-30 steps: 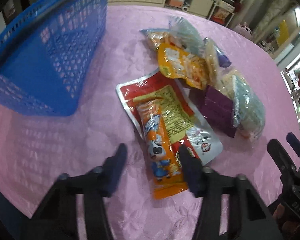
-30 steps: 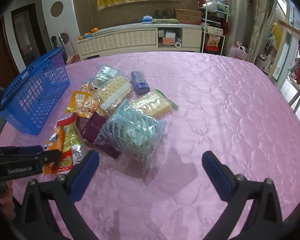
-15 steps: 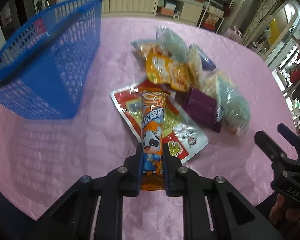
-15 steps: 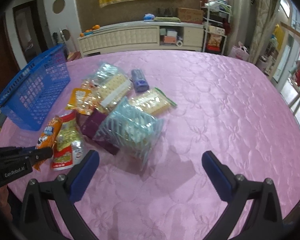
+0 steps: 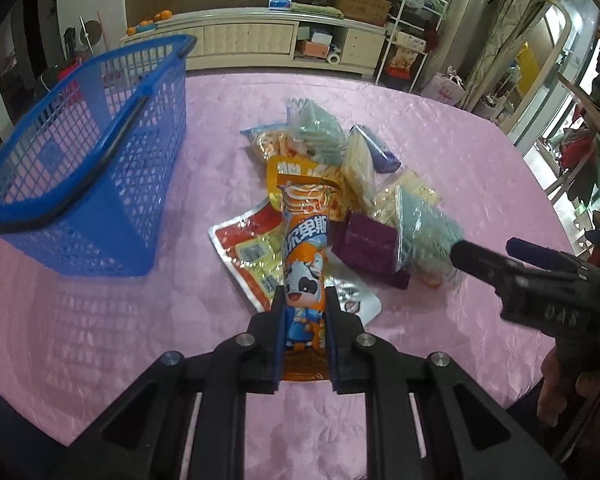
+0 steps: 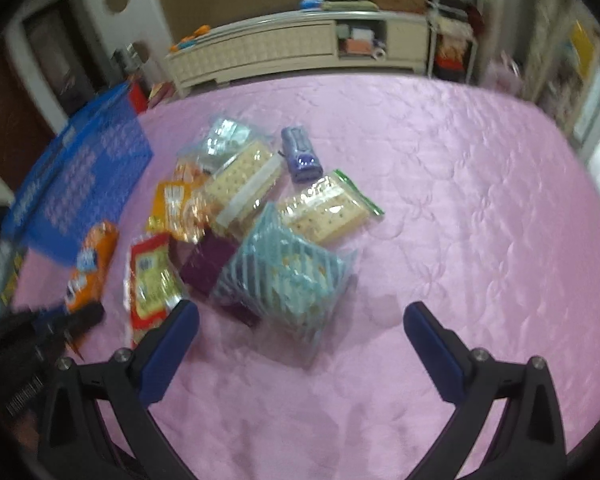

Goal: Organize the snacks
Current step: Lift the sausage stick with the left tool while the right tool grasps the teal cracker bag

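My left gripper (image 5: 303, 312) is shut on the lower end of a long orange snack packet (image 5: 305, 256) with a cartoon cow, lifted off the pink tablecloth. Below it lies a flat red and yellow packet (image 5: 247, 248). The blue mesh basket (image 5: 80, 168) stands to the left. In the right wrist view my right gripper (image 6: 300, 322) is open above the cloth, just in front of a clear bag with pale blue stripes (image 6: 288, 276). The orange packet (image 6: 90, 264) shows at that view's left, with the basket (image 6: 76, 172) behind it.
A heap of snacks lies mid-table: cracker bags (image 6: 244, 188), a purple box (image 6: 206, 264), a small violet packet (image 6: 302, 154), an orange bag (image 6: 172, 210). The pink cloth (image 6: 460, 200) stretches right. A white sideboard (image 5: 260, 40) stands beyond the table.
My left gripper closed on the orange packet and raised it off the red packet. The right gripper has shifted toward the snack heap.
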